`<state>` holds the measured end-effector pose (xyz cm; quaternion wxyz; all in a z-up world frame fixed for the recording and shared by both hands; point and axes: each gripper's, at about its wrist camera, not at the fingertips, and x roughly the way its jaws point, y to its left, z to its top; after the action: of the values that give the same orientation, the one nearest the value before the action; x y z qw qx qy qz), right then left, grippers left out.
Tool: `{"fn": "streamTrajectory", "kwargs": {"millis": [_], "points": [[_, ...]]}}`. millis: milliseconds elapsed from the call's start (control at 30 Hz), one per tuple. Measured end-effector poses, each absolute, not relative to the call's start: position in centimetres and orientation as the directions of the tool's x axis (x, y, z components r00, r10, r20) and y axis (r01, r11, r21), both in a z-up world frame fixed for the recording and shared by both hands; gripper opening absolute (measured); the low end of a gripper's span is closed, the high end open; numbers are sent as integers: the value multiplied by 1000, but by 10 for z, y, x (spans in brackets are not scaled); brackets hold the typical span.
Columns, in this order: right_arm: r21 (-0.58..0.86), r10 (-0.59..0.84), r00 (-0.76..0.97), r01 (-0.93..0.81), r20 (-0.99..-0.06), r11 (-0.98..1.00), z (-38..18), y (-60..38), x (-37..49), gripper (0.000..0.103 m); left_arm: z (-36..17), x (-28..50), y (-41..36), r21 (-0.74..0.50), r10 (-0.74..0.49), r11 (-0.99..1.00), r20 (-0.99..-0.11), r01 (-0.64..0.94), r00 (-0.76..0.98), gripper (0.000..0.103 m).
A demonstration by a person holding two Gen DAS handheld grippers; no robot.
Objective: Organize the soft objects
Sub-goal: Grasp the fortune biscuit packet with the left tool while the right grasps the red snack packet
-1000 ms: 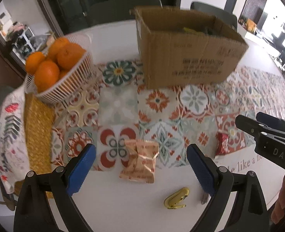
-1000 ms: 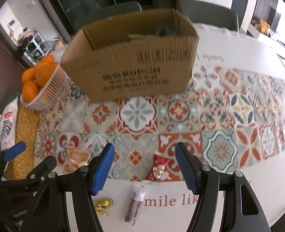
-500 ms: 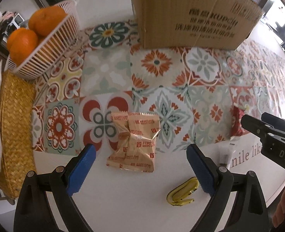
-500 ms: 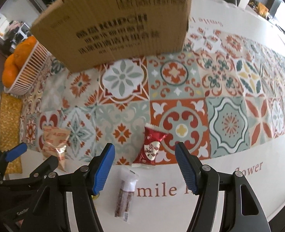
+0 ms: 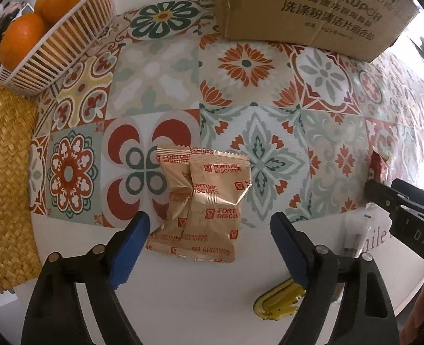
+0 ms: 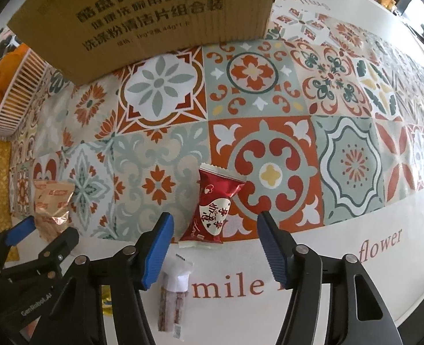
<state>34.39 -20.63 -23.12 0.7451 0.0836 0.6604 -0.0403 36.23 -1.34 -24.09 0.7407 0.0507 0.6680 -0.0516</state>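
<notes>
Lengthwise, red packet (image 6: 212, 204) away from camera

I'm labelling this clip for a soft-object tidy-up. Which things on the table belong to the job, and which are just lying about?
Job:
- Fortune Biscuits packets
- red snack packet
- clear-wrapped snack bar
- yellow wrapper
- cardboard box

Lying about:
- basket of oranges
- woven straw mat

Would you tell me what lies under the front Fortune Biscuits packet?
A second, matching packet lies partly under the front Fortune Biscuits packet, sticking out on its left. How far it extends underneath is hidden.
</notes>
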Motion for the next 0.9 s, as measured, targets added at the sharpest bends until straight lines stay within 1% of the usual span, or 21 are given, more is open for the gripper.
{"fn": "streamTrajectory", "kwargs": {"millis": [100,167,233,300,367,433,467,633,900], "points": [[73,54,110,175,-992,982,-238,-205,343,54,-247,364,-12,10,-4,990,-995,143,98,80],[74,56,101,176,-993,982,-241,-205,343,49,-252,366,-14,13,0,990,-996,143,94,74],[73,57,95,178,-994,981,-244,-206,344,48,-257,370,-13,4,-8,991,-996,137,89,71],[70,53,95,178,-994,982,-246,-207,344,45,-260,372,-13,-5,-17,991,-996,133,87,66],[65,49,97,173,-994,983,-247,-206,343,38,-263,373,-13,-11,-22,992,-996,126,85,57],[65,48,100,175,-994,982,-248,-204,345,29,-268,377,-9,-18,-29,992,-996,126,86,56],[66,48,102,172,-994,983,-248,-203,346,26,-268,377,-9,-17,-28,992,-996,126,87,55],[70,52,108,165,-993,984,-249,-202,350,25,-268,375,-13,-39,-51,992,-994,123,94,52],[102,82,131,153,-988,983,-242,-207,345,25,-243,365,-28,-40,-57,990,-990,132,128,51]]}}
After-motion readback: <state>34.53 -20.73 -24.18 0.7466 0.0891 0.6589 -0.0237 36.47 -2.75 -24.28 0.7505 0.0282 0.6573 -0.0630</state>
